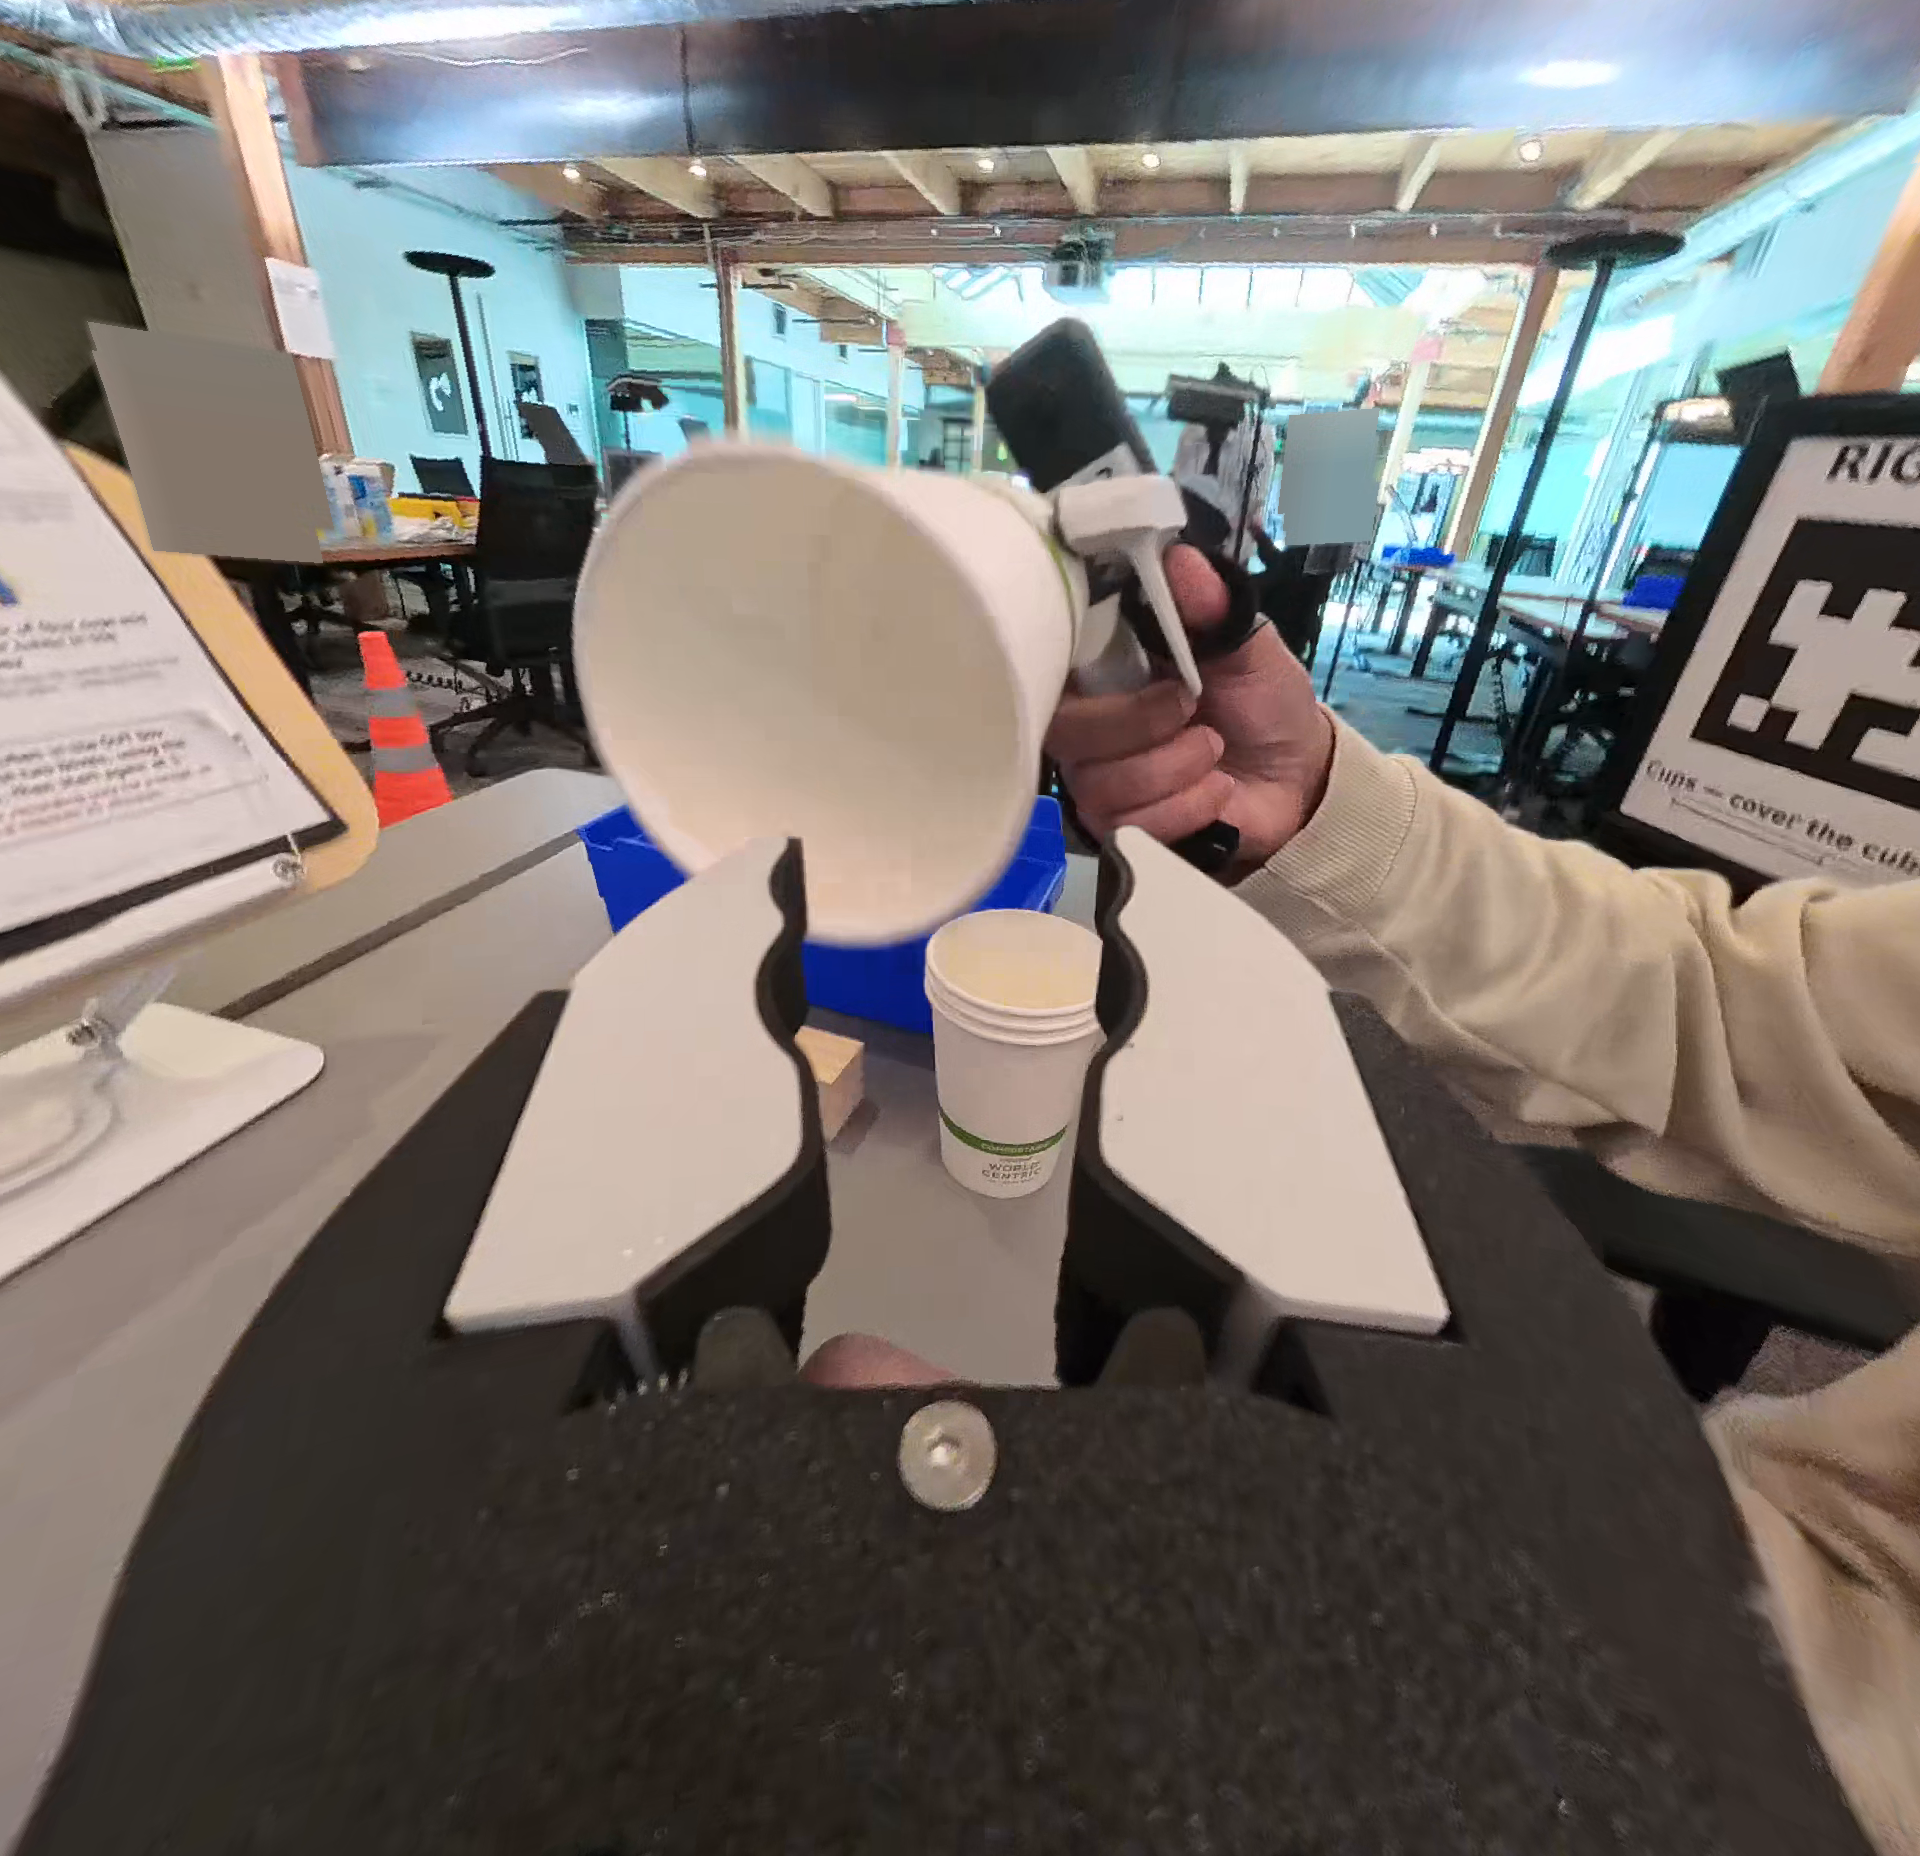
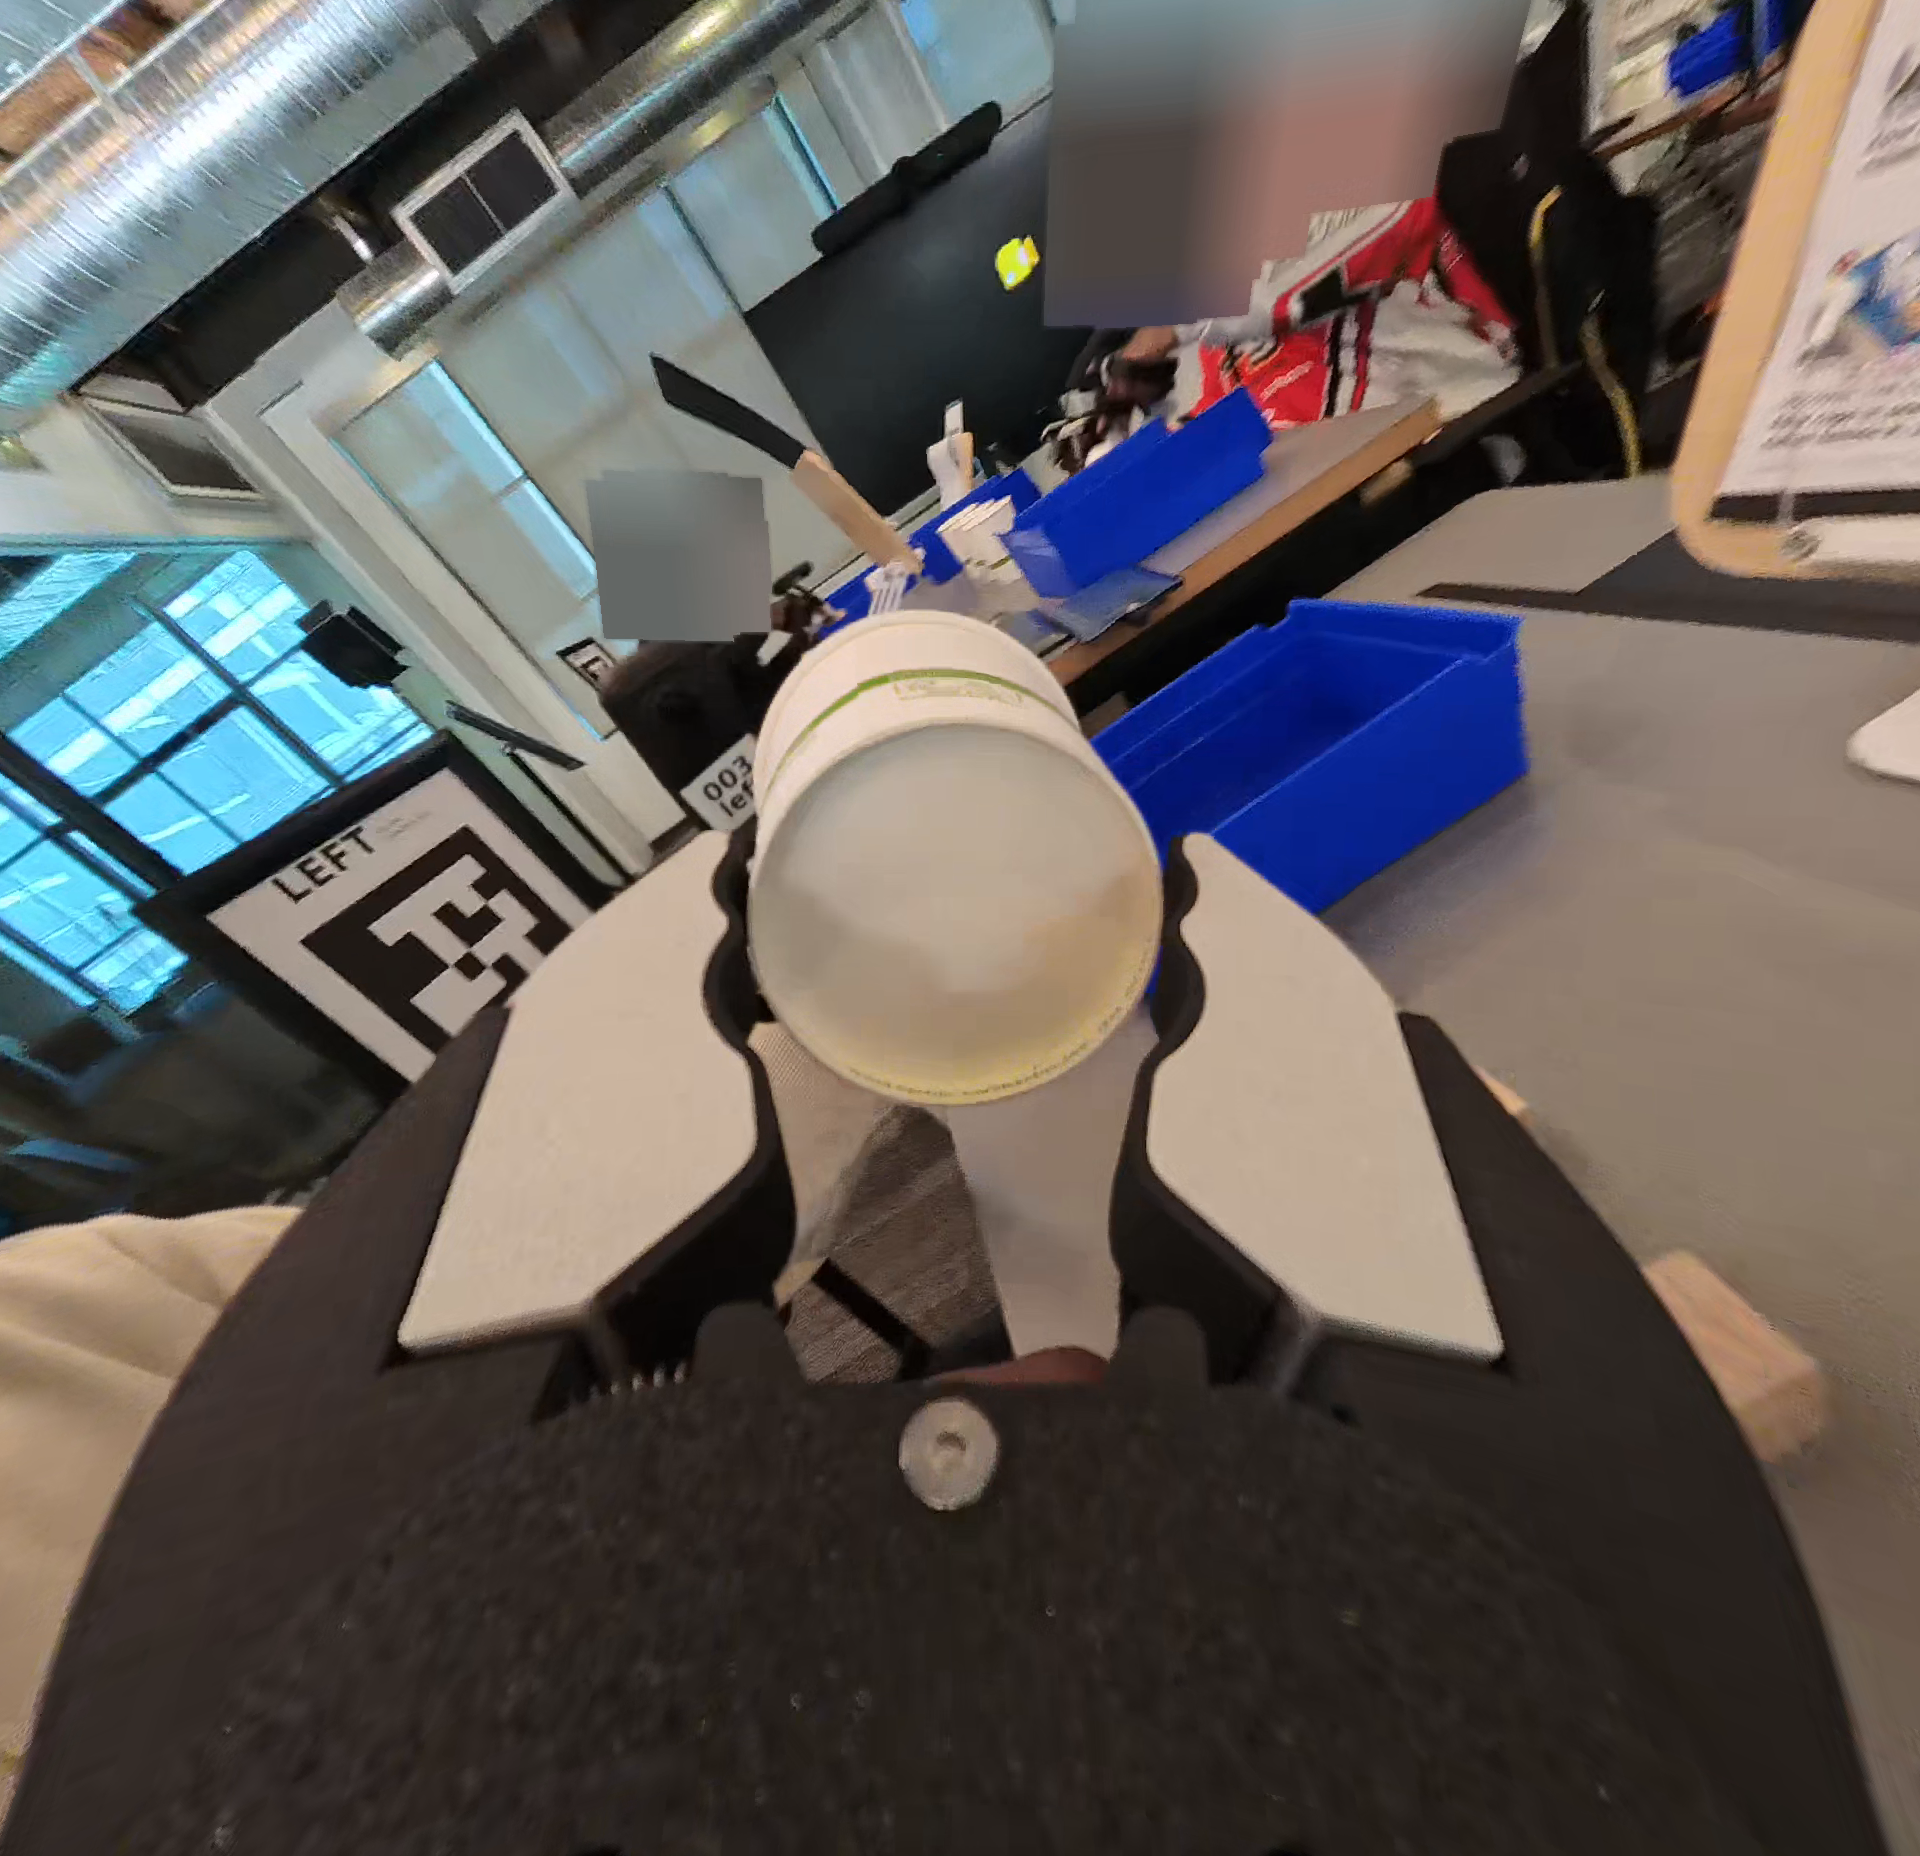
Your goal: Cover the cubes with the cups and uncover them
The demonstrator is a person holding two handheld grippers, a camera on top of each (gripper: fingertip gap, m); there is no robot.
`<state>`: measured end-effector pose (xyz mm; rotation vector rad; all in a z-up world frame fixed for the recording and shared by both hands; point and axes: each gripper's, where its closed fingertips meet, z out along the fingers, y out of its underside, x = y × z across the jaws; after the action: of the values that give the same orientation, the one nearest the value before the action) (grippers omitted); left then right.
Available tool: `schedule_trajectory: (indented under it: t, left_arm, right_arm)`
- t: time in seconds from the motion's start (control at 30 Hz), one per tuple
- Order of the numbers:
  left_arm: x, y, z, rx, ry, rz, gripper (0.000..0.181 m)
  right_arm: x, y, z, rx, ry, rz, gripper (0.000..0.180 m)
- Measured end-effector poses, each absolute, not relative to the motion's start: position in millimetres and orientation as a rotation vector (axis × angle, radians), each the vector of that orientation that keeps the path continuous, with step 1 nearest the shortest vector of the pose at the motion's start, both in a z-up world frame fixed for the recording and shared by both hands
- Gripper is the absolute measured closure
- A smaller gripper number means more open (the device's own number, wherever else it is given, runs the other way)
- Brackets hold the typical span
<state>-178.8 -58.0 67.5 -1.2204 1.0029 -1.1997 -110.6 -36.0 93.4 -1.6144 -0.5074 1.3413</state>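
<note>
In the left wrist view my left gripper (image 1: 951, 923) is open and empty, low over the grey table (image 1: 914, 1276). A white paper cup (image 1: 1013, 1048) stands upright just beyond its right finger. A wooden cube (image 1: 836, 1074) lies bare beyond its left finger. My right gripper (image 2: 956, 933) is shut on a second white cup (image 2: 951, 933) and holds it in the air, tilted on its side. That held cup (image 1: 821, 684) shows its open mouth in the left wrist view, above the cube. Another wooden cube (image 2: 1735, 1359) lies on the table to the lower right of the right gripper.
A blue bin (image 2: 1320, 757) sits on the table behind the cups. A clipboard on a stand (image 1: 156, 663) is at the left. A black-and-white marker board (image 1: 1818, 663) stands at the right. A cream sleeve (image 1: 1558, 975) reaches across from the right.
</note>
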Motion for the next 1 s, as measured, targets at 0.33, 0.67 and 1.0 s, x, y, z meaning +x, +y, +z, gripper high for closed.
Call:
schedule_trajectory:
  t: [0.33, 0.67, 1.0]
  left_arm:
    - [-183, -86, 59, -1.136, 1.190, -1.144, 0.178]
    - [-214, -82, 28, -1.349, 1.563, -0.961, 0.180]
    - [-199, -103, 2, -1.449, 2.020, -0.819, 0.180]
  right_arm:
    - [-141, -52, 68, -1.648, -0.552, 1.446, 0.104]
    - [-80, -92, -12, -1.798, -1.021, 0.528, 0.092]
    - [-116, -101, -25, -1.790, -1.221, 0.332, 0.095]
